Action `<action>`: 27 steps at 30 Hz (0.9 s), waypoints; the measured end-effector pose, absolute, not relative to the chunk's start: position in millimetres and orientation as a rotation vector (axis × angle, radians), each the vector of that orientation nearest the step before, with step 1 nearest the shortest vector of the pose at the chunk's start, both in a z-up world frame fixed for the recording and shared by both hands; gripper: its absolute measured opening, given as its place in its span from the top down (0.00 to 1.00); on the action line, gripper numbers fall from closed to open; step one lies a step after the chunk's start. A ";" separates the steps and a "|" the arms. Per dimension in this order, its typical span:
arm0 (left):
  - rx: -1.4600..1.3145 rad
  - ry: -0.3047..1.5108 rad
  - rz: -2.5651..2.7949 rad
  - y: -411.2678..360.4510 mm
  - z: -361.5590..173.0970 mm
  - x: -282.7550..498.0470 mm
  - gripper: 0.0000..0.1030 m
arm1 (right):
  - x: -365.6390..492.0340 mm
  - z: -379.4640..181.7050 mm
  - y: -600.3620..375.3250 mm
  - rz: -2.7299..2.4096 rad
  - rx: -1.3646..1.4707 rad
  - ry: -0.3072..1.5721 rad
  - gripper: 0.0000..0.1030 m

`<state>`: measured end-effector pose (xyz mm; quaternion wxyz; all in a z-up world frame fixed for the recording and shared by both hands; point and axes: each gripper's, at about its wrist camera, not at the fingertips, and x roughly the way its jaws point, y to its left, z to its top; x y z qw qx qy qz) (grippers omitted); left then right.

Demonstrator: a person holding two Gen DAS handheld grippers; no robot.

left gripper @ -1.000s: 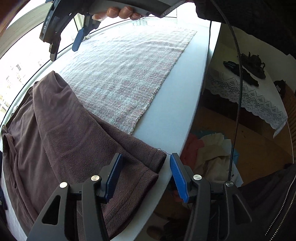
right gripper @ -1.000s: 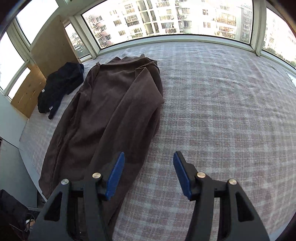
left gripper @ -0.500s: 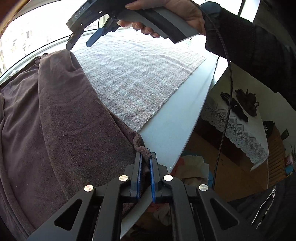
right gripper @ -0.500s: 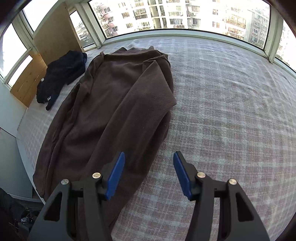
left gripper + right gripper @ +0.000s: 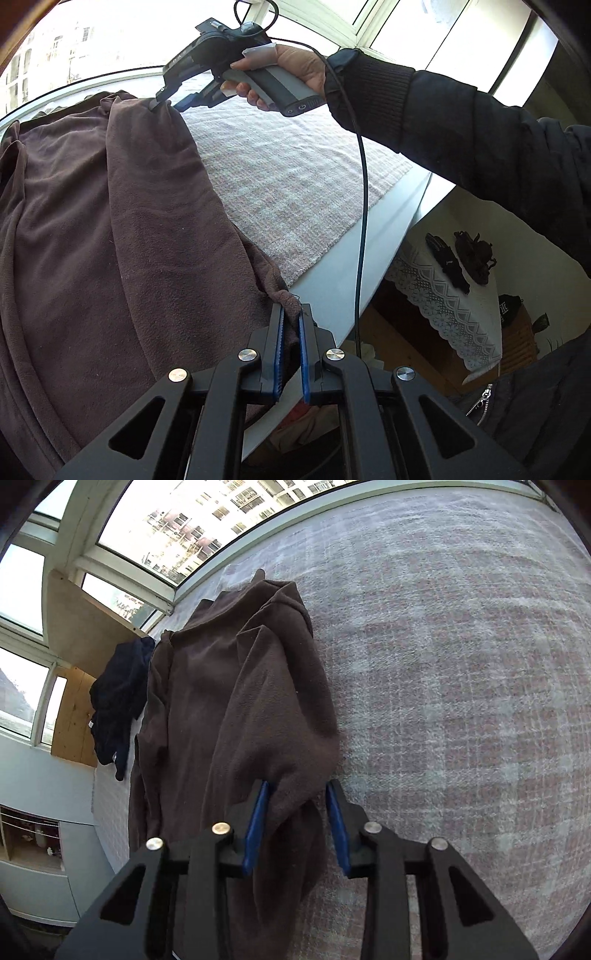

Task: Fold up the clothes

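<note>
Left wrist view: left tool (image 5: 290,328), open a second ago, now clamps the brown garment (image 5: 110,229) corner at lower centre. Right tool (image 5: 297,805), previously clear, closing around its fold.

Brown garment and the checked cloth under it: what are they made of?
Brown garment: looks like fleece or brushed knit, matte, fuzzy nap, soft thick folds. Checked cloth: seems a woven blanket or towel, pink-grey plaid with a coarse, slightly fuzzy weave. Exact fibres unclear.

Brown fleece garment (image 5: 110,229), folded lengthwise, lying stretched across plaid cloth (image 5: 295,177), both near corners pinched up
</note>
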<state>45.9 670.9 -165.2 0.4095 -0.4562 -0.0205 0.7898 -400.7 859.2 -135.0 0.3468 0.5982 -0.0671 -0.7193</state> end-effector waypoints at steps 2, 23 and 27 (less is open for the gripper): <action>-1.133 -0.066 1.987 669.8 -163.3 44.9 0.94 | -397.5 -122.4 857.9 -1.911 1.520 -0.105 0.91; -1.191 -0.393 1.979 611.5 -175.8 48.3 0.94 | -330.3 -116.2 672.3 -1.717 1.421 0.553 0.86; -1.233 -0.423 2.000 594.1 -185.3 50.4 0.94 | -338.4 -118.3 675.1 -1.698 1.450 0.438 0.83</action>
